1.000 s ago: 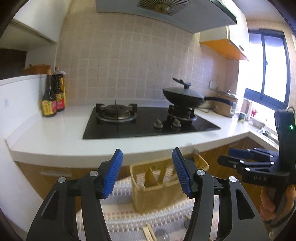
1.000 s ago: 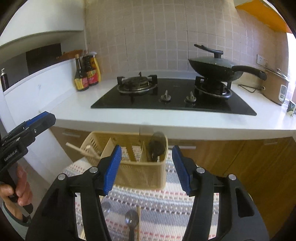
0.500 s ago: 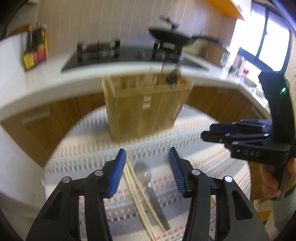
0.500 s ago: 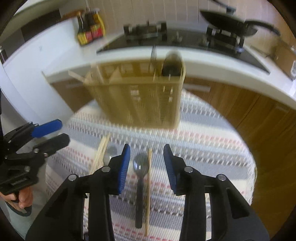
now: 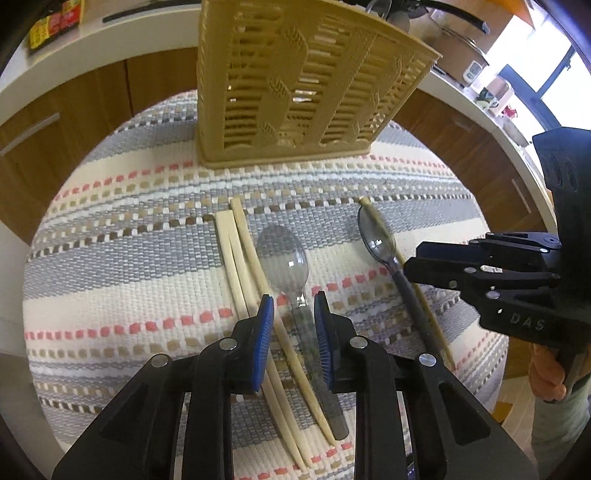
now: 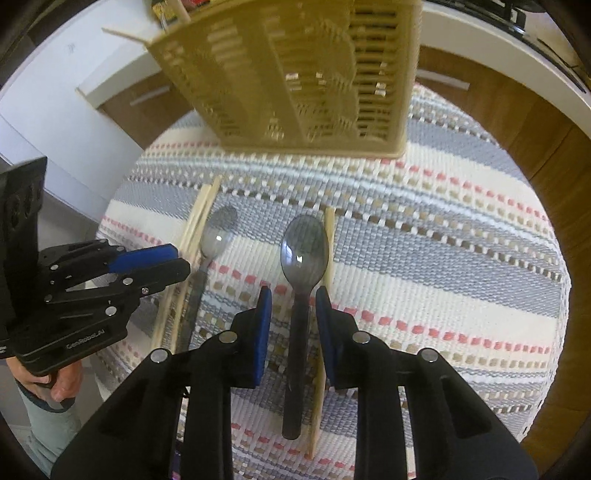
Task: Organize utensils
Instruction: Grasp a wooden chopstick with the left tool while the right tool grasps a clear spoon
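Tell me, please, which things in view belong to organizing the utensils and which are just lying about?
For the job: clear spoon, dark spoon, chopsticks, single chopstick, utensil basket.
Lying about: sauce bottles, pan, striped cloth.

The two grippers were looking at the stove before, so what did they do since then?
Both tipped down toward the striped mat. The left gripper now straddles the clear spoon and a chopstick; the right gripper straddles the dark spoon. Both pairs of jaws are closing, not gripping yet. The basket, spoons and chopsticks stayed put.
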Available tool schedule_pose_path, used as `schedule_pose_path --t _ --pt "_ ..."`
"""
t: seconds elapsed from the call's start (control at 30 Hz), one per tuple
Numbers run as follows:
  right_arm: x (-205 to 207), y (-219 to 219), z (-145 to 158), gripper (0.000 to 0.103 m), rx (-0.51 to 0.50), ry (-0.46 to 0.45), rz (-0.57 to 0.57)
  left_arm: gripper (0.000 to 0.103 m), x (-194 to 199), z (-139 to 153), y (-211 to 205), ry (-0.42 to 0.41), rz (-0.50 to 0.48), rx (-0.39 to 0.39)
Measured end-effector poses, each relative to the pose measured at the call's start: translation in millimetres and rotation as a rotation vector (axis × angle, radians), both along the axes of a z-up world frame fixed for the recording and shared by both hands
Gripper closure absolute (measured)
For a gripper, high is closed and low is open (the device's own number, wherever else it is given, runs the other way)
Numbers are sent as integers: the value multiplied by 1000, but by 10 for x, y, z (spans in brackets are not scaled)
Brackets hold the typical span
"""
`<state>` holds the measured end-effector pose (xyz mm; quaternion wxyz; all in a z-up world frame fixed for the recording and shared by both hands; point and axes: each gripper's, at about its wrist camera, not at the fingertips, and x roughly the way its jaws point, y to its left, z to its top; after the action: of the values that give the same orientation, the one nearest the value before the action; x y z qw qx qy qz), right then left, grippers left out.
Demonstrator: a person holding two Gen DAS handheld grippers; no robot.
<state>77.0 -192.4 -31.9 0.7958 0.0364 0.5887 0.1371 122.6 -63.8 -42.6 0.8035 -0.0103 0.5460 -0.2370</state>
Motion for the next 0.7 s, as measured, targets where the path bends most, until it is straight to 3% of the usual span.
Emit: schedule_pose_path --t 0.17,0.27,0.7 --pt "72 78 -155 82 -24 25 8 82 -2 -48 -88 3 -8 11" --pt "56 124 -203 92 -60 27 22 82 31 -74 -119 3 -3 17" --pt "-39 -48 5 93 -63 -23 21 82 156 -205 -166 30 -4 9"
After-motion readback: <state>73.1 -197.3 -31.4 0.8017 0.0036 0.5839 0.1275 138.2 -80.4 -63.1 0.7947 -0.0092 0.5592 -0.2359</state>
